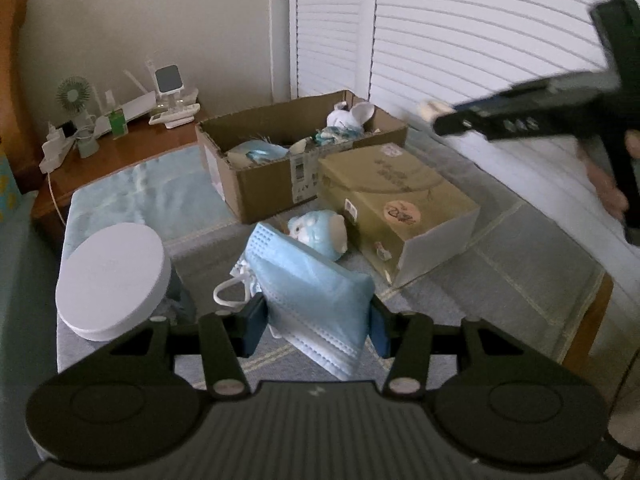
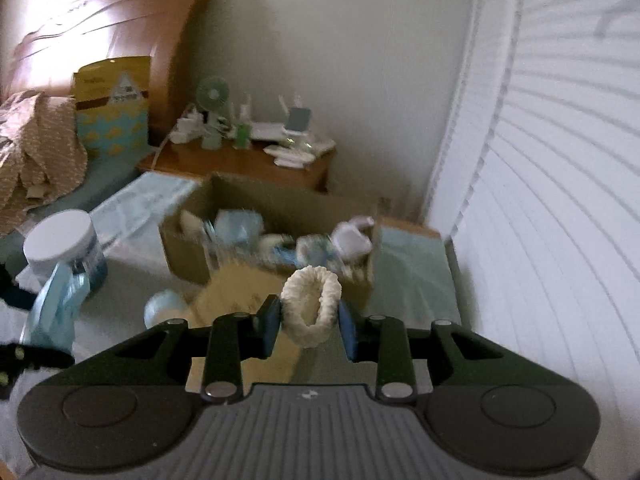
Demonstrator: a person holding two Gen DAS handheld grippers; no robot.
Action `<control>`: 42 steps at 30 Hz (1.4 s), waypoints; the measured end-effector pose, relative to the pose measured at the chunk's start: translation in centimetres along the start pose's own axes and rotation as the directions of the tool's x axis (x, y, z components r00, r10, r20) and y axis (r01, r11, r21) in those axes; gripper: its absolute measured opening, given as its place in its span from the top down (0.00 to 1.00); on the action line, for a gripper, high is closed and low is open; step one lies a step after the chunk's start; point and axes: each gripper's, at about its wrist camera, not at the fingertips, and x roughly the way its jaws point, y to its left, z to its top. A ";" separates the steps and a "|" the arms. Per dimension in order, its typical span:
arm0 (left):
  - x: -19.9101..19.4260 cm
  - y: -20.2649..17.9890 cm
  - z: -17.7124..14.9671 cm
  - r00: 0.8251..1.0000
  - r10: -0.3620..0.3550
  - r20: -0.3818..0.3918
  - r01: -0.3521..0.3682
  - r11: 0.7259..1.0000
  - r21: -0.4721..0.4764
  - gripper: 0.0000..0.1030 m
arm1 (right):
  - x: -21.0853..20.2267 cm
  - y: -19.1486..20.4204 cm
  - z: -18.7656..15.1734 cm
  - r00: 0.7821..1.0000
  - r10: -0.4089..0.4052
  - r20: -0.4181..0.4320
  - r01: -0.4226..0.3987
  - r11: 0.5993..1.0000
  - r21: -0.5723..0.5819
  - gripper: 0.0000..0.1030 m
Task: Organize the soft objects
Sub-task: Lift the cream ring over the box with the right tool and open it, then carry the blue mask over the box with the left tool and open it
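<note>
While both grippers hung above the bed, things stood thus, each place told from the open cardboard box (image 1: 276, 176):

Left jaws: the left gripper (image 1: 318, 322) pinched a stack of blue face masks (image 1: 312, 292) between its blue pads, well in front of the open cardboard box and clear of the bed cover.

Right jaws: the right gripper (image 2: 308, 326) pinched a cream scrunchie (image 2: 310, 306) by its two sides, the ring upright, in front of the box and above it.

Round blue plush (image 1: 320, 234): lay on the bed cover just in front of the box, touching the closed gold box (image 1: 396, 204).

Closed gold box: sat just in front of the box's right half, pressed against its wall.

Box contents: a white plush (image 1: 352, 118) at the right end, blue soft things at the left; the rest was too blurred to name.

White-lidded jar (image 1: 112, 280): stood well to the left and in front of the box.

Nightstand (image 1: 120, 156): stood behind the box to the left, with a small green fan (image 1: 73, 96) on it.

Hand (image 1: 608, 184): gripped the right gripper's handle, right of the box.
</note>
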 end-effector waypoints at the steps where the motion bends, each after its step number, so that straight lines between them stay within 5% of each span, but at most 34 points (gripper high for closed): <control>1: -0.1 0.1 0.0 1.000 0.004 0.001 -0.004 1.000 -0.001 0.51 | 0.4 0.1 0.6 1.000 0.010 0.002 -0.010 1.000 -0.008 0.65; 11: 0.0 1.6 0.6 1.000 0.028 0.005 -0.028 0.999 -0.034 0.51 | 6.2 1.3 5.9 0.998 0.063 0.002 -0.063 0.996 -0.068 0.62; 12: 0.1 1.6 0.6 1.000 0.030 0.006 -0.030 0.999 -0.035 0.51 | 6.8 1.3 6.2 0.998 0.064 0.008 -0.064 0.996 -0.067 0.57; 15: 0.3 1.7 0.8 0.999 0.036 0.005 -0.035 0.999 -0.037 0.51 | 8.2 1.2 6.4 0.998 0.056 0.018 -0.055 0.997 -0.046 0.18; 22: 0.6 1.7 1.8 1.000 0.024 0.000 -0.024 0.999 -0.035 0.51 | 7.0 1.0 4.7 0.999 0.047 0.004 -0.047 0.999 -0.002 0.00; 33: 1.2 1.1 5.6 1.000 0.022 0.011 -0.022 1.000 0.004 0.51 | 1.0 1.6 0.4 0.999 0.029 -0.028 -0.027 0.998 0.064 0.00; 42: 4.1 -0.1 12.5 0.998 0.020 0.053 -0.024 0.998 0.061 0.50 | -1.9 1.8 -2.1 1.000 0.009 -0.023 -0.007 0.997 0.083 0.00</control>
